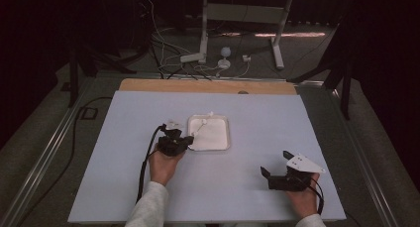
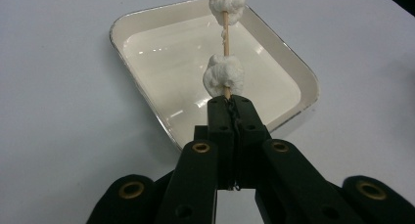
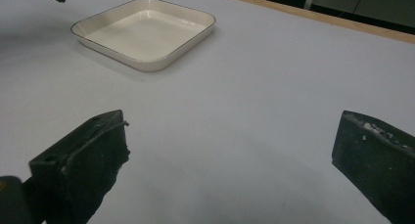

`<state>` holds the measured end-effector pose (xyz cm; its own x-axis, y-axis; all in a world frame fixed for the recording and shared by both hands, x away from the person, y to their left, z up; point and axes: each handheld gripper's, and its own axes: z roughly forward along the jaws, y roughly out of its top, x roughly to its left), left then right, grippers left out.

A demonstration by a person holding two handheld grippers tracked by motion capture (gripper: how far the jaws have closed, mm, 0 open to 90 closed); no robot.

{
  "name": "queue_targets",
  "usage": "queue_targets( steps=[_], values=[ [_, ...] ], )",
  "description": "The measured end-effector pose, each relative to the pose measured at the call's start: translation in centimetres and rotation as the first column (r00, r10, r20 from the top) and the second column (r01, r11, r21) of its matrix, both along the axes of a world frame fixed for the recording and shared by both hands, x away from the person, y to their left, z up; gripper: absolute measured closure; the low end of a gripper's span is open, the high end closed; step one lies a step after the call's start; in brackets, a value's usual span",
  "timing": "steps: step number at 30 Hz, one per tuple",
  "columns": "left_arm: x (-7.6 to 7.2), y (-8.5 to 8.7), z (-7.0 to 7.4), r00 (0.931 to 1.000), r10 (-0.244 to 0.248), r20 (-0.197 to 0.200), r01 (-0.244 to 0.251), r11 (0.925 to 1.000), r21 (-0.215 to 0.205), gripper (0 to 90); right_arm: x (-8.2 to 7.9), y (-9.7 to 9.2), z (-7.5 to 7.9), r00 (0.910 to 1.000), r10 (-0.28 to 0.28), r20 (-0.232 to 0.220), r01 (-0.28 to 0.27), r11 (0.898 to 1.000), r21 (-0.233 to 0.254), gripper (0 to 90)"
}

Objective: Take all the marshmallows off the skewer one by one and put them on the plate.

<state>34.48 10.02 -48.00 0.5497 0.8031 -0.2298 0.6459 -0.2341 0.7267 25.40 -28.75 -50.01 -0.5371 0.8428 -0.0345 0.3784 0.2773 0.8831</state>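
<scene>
Left hand-held gripper (image 2: 230, 104) has its jaws pressed together on the near end of a thin wooden skewer (image 2: 225, 33) threaded with two white lumpy marshmallow-like pieces, one (image 2: 223, 75) just ahead of the jaw tips, the other (image 2: 226, 3) farther out along the stick. The skewer pokes forward from the left hand-held gripper out over the shallow, square, cream-white ceramic tray with rounded corners (image 2: 142, 94); from the left gripper view it looks lifted clear of the tray floor, though contact at the far end can't be confirmed. In the high view the left hand-held gripper (image 1: 179, 140) sits at the tray's (image 1: 227, 119) near-left corner, stick angling out across it. Right hand-held gripper (image 3: 230, 150) is jaws wide apart, nothing between them, parked on the pale blue-grey surface (image 3: 274, 82) with the tray well ahead and to its left; in the high view it (image 1: 280, 173) is far off to the right of the tray. Progress read: the skewer is already picked up and secured, so the grasp step looks done; what's left is likely carrying or placing it, either into the tray or away from it, can't tell which. Tray otherwise bare inside. Right hand-held gripper not yet involved.
</scene>
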Motion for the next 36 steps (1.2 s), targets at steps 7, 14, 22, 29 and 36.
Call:
queue_targets(
  steps=[7, 14, 22, 29, 36],
  values=[
    [-1.0, 1.1, 0.7, 0.9991, -0.033, 0.025, 0.034, 0.9992, -0.019, 89.5, 0.0, -0.1, 0.0, 1.0000, 0.002, -0.001, -0.002, 1.000, 0.004, 0.0],
    [-2.6, 2.5, 1.1, 0.9950, -0.068, 0.073, 0.071, 0.9967, -0.038, 89.5, -0.1, 0.2, 0.3, 0.9999, 0.010, -0.006, -0.010, 0.999, 0.037, 0.0],
    [-4.7, 4.1, 0.8, 0.9864, -0.113, 0.119, 0.119, 0.9920, -0.042, 89.5, 0.4, 1.4, 1.6, 0.9979, 0.064, -0.010, -0.063, 0.994, 0.093, 0.0],
    [-5.2, 3.9, 1.0, 0.9785, -0.152, 0.139, 0.158, 0.9870, -0.031, 89.5, 1.7, 3.4, 3.5, 0.9918, 0.126, 0.015, -0.127, 0.981, 0.145, 0.0],
    [-5.6, 4.3, 1.5, 0.9727, -0.163, 0.165, 0.172, 0.9845, -0.037, 89.5, 3.8, 6.0, 5.4, 0.9831, 0.183, 0.008, -0.181, 0.966, 0.182, 0.0]
  ],
)
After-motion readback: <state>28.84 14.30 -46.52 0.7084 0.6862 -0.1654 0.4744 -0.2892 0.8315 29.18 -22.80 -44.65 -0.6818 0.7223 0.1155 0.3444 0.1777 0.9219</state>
